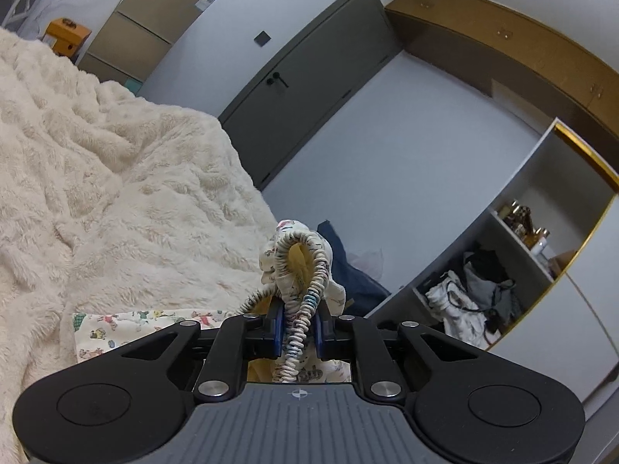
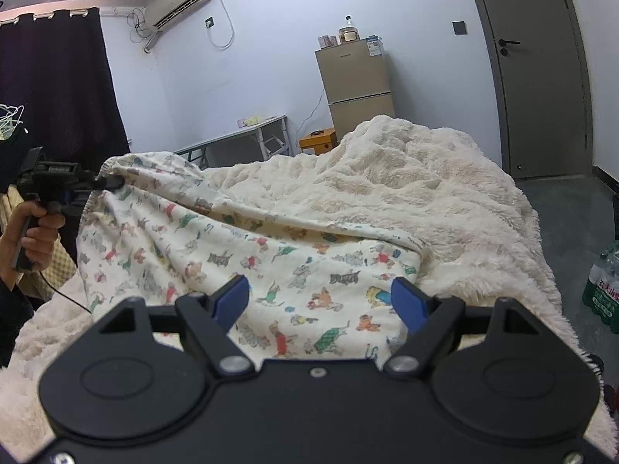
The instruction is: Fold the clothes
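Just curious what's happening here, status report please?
Left gripper shut on printed garment's elastic waistband. Right gripper open, above the cloth. Nothing in the way on the fluffy blanket.

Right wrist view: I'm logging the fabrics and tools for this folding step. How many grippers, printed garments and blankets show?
Grippers: 2 (left gripper, right gripper)
Printed garment: 1
Blanket: 1
Total: 4

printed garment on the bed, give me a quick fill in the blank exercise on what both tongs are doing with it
1. The left tongs are shut on the garment's gathered ____.
2. The right tongs stand ____ above the printed garment.
3. The garment lies on a fluffy cream ____.
4. The wall unit above the dark curtain is an ____.

Missing: waistband; open; blanket; air conditioner
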`<state>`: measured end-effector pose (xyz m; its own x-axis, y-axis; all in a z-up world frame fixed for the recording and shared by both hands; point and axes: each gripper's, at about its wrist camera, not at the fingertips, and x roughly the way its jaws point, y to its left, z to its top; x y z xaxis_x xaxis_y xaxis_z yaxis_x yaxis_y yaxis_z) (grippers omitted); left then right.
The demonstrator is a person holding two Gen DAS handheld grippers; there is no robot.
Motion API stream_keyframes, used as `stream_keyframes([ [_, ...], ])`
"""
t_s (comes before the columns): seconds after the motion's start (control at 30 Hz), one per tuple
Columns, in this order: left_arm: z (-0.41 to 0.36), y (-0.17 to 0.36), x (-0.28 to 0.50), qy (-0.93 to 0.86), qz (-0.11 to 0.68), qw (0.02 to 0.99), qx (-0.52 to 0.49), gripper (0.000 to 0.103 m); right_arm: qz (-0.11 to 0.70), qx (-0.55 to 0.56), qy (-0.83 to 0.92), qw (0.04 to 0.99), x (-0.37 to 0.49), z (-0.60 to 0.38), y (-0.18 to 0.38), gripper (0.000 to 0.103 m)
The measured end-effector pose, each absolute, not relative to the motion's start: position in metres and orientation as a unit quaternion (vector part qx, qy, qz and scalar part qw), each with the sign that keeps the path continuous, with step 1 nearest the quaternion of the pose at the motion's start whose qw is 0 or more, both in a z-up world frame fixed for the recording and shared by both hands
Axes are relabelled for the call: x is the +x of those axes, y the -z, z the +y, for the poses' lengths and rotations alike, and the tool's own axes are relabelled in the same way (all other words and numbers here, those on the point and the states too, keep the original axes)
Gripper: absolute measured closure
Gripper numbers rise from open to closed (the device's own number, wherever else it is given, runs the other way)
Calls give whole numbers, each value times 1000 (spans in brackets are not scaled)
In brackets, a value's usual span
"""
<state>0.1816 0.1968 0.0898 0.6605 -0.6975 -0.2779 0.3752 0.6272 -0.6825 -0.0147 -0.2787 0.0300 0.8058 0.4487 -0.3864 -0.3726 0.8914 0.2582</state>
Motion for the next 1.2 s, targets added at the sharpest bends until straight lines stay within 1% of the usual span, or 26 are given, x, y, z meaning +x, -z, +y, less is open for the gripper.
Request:
stream_keyframes([
  [0.17, 221, -82, 178, 293, 269, 863, -311, 92, 223, 83, -220, 946, -16, -278, -29, 24],
  [0.27, 240, -43, 184, 250, 309, 860, -321, 88, 227, 82, -222, 945, -14, -276, -27, 24],
  [0.3, 242, -22, 188, 222, 343, 856, -317, 84, 230, 81, -222, 944, -13, -276, -25, 24],
  [0.37, 239, 6, 194, 191, 393, 849, -296, 73, 235, 79, -223, 943, -11, -274, -23, 24],
  [0.4, 239, 17, 195, 177, 403, 848, -293, 66, 236, 77, -223, 943, -10, -274, -23, 24],
  [0.43, 240, 18, 193, 170, 395, 854, -294, 61, 236, 76, -223, 943, -10, -274, -23, 24],
  [0.47, 241, 12, 192, 168, 381, 860, -296, 58, 235, 74, -222, 943, -10, -275, -24, 24],
  [0.5, 241, 2, 191, 167, 370, 866, -293, 48, 233, 75, -221, 944, -10, -278, -26, 24],
  [0.53, 240, -9, 190, 166, 360, 872, -289, 41, 233, 75, -220, 944, -9, -279, -26, 24],
  [0.63, 221, -41, 191, 165, 351, 893, -229, 31, 233, 90, -209, 945, -3, -294, -30, 24],
  [0.7, 204, -63, 192, 162, 344, 907, -179, 29, 233, 101, -195, 947, 3, -307, -26, 24],
  [0.8, 167, -82, 198, 167, 347, 916, -112, 28, 243, 118, -176, 947, 11, -320, -16, 25],
  [0.97, 117, -94, 215, 197, 354, 911, -83, 28, 289, 160, -198, 923, 25, -335, 5, 29],
  [1.07, 51, -107, 236, 238, 369, 897, -42, 28, 310, 184, -225, 905, 27, -336, 12, 32],
  [1.13, 3, -116, 249, 261, 379, 888, -9, 28, 323, 195, -242, 894, 27, -334, 17, 37],
  [1.2, -44, -117, 260, 287, 387, 876, 13, 28, 339, 211, -268, 877, 26, -329, 26, 40],
])
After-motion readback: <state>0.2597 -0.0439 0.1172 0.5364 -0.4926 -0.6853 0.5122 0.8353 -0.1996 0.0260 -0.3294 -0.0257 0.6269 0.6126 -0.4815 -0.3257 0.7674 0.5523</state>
